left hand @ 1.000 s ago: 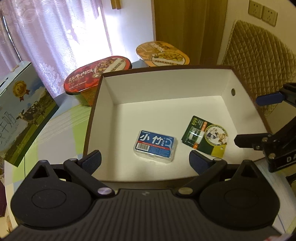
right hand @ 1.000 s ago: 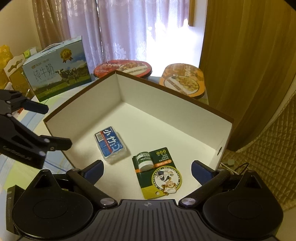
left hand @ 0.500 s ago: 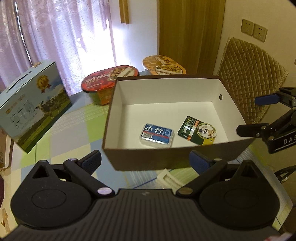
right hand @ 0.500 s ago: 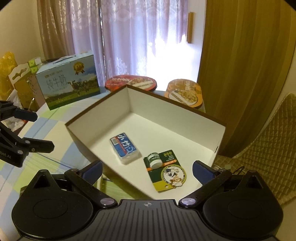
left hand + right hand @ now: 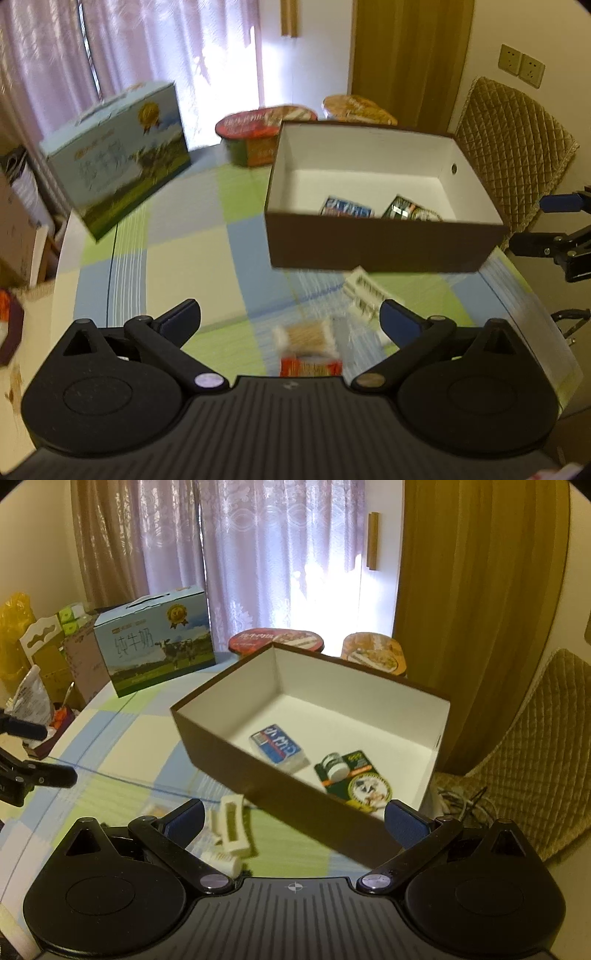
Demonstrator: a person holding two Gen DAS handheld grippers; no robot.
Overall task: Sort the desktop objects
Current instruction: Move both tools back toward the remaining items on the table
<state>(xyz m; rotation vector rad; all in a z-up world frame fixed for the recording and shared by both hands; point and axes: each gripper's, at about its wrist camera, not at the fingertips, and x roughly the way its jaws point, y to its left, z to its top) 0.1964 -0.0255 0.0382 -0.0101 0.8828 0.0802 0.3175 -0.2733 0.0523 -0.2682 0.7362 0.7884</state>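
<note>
A brown box [image 5: 380, 245] with a white inside stands on the checked tablecloth. In it lie a blue pack [image 5: 347, 211] and a green card [image 5: 410, 213] that carries a small jar [image 5: 334, 766]. In front of the box lie a white clip [image 5: 364, 299], a pack of cotton swabs [image 5: 306, 336] and a red-edged packet [image 5: 310, 367]. My left gripper [image 5: 288, 315] hangs open above these small items, holding nothing. My right gripper [image 5: 293, 814] is open too, near the box's front wall [image 5: 258, 757], with the white clip [image 5: 232, 825] below it.
A blue milk carton box [image 5: 118, 158] stands at the back left. Behind the brown box are a red food bowl [image 5: 258, 133] and an orange one [image 5: 358, 109]. A quilted chair [image 5: 517, 144] is at the right. Bags and cartons crowd the left edge [image 5: 40, 672].
Both grippers have drawn back and up from over the box. The box's front wall and the small items on the cloth in front of it have come into view.
</note>
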